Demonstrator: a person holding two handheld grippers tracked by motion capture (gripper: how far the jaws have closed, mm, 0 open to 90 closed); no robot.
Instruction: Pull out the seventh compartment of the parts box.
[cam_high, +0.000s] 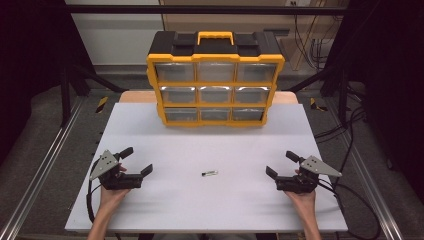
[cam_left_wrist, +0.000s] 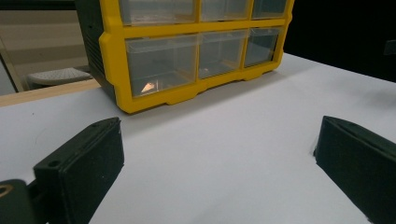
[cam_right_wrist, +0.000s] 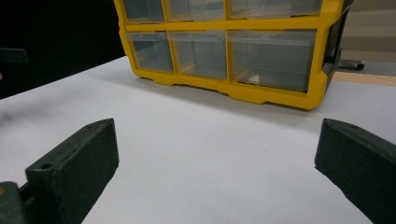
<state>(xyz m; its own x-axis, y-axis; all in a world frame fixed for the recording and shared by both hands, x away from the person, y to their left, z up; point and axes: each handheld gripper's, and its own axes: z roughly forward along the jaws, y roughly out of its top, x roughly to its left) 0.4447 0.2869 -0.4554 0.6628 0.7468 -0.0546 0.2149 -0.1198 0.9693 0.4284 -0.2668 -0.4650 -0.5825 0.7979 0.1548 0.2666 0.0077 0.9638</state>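
A: How are the two grippers held?

B: The left gripper (cam_high: 136, 161) and the right gripper (cam_high: 280, 164) are rested on the white table (cam_high: 210, 150), jaws spread wide, nothing grasped.

A: And the small item?

B: A small dark piece (cam_high: 209, 173) is seen between them, well apart from both, before the yellow drawer organizer (cam_high: 215, 80).

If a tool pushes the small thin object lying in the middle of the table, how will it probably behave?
The small object looks slim and light, so it would probably slide easily on the smooth white table. Its narrow, stick-like shape suggests it may roll or spin if pushed from the side. Lying flat, it could be hard to pinch.
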